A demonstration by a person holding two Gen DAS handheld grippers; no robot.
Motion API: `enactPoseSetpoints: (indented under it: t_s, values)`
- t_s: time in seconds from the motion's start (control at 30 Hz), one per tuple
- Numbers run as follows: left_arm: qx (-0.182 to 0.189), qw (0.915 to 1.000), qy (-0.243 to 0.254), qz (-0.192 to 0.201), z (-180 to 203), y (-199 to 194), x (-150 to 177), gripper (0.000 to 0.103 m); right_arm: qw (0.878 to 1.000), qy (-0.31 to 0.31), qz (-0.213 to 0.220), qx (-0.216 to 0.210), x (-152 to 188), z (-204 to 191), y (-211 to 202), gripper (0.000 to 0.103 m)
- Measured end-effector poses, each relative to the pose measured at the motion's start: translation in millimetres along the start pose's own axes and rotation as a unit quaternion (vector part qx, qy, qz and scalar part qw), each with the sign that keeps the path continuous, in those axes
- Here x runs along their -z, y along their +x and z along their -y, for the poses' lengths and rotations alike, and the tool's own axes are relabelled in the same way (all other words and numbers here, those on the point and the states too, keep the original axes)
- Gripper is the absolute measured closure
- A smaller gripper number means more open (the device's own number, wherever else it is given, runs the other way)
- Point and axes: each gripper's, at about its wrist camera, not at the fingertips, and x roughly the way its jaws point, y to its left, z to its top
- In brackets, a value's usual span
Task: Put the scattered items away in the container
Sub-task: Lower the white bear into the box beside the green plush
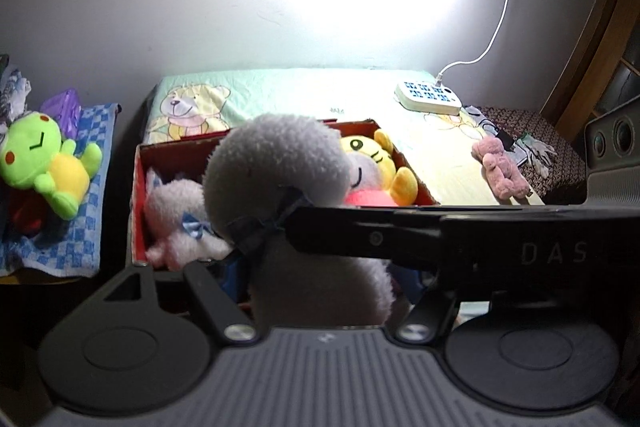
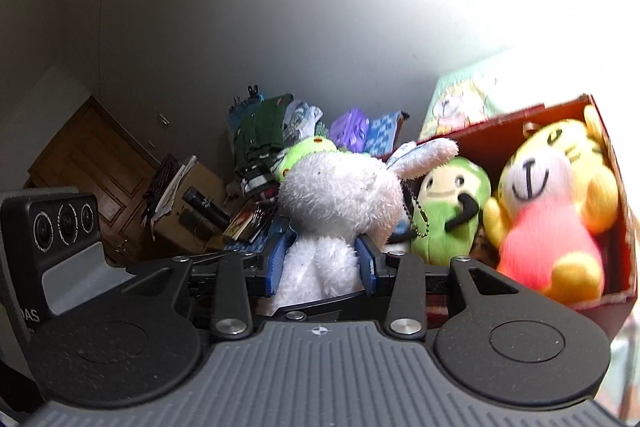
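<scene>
Clamping a white plush rabbit (image 2: 332, 211), right gripper (image 2: 326, 259) near red box (image 2: 616, 155) rim, left gripper (image 1: 320, 267) seemingly holding grey plush (image 1: 276, 163).

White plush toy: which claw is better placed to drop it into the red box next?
Right: its claw clamps the white plush toy, close beside the open red box.

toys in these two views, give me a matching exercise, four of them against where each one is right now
Toys:
1. white rabbit
2. yellow tiger
3. green frog
4. pink bear

Places:
A. on the blue checked towel
B. inside the red box
C. between the right gripper pads
D. on the bed sheet by the power strip

Pairs: 1-C, 2-B, 3-A, 4-D
</scene>
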Motion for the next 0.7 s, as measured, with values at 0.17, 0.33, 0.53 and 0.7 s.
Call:
enactPoseSetpoints:
  t_s: [0.17, 0.33, 0.53, 0.7]
  values:
    - [-0.006, 0.9998, -0.018, -0.001, -9, 19, -6, 0.031, 1.0, 0.006, -0.003, -0.005, -8, 19, 17, 0.062]
    - [-0.012, 0.9991, -0.037, -0.019, -21, 42, -6, 0.031, 1.0, 0.019, -0.017, -0.006, -9, 35, 32, 0.062]
    - [-0.037, 0.9976, -0.043, -0.04, -28, 68, -8, 0.031, 0.999, 0.037, -0.031, -0.005, -9, 54, 52, 0.062]
    - [-0.05, 0.9962, -0.05, -0.052, -36, 84, -10, 0.029, 0.998, 0.048, -0.04, -0.016, -11, 62, 63, 0.063]
